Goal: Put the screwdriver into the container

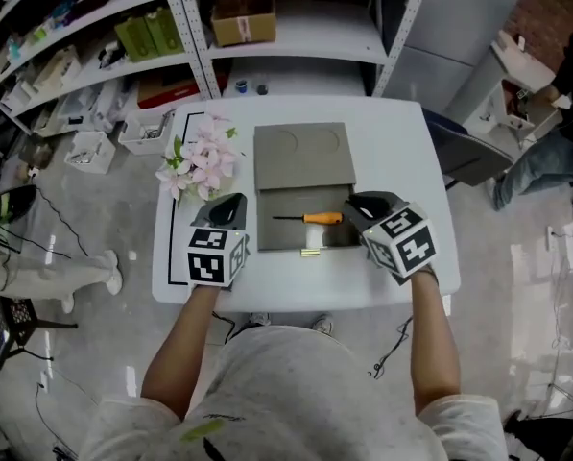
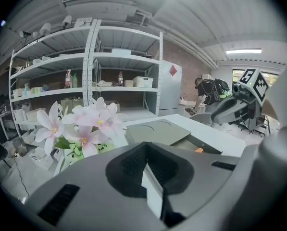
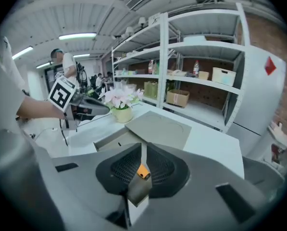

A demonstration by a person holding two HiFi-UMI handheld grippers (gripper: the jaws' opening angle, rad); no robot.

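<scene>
The screwdriver (image 1: 310, 218), with an orange handle and a thin dark shaft, lies flat inside the open grey container (image 1: 284, 236) at the middle of the white table. My left gripper (image 1: 230, 206) rests just left of the container, jaws together with nothing in them. On the container's right edge sits my right gripper (image 1: 365, 204), also shut and empty. In the right gripper view the handle's orange end (image 3: 143, 172) shows beyond the closed tips (image 3: 143, 149). A speck of orange (image 2: 199, 150) shows in the left gripper view past my left gripper (image 2: 146, 148).
The container's flat grey lid (image 1: 303, 154) lies open behind it. A pot of pink flowers (image 1: 202, 157) stands at the table's back left. Metal shelves (image 1: 267, 27) run behind the table. A person (image 1: 555, 142) bends over at the far right.
</scene>
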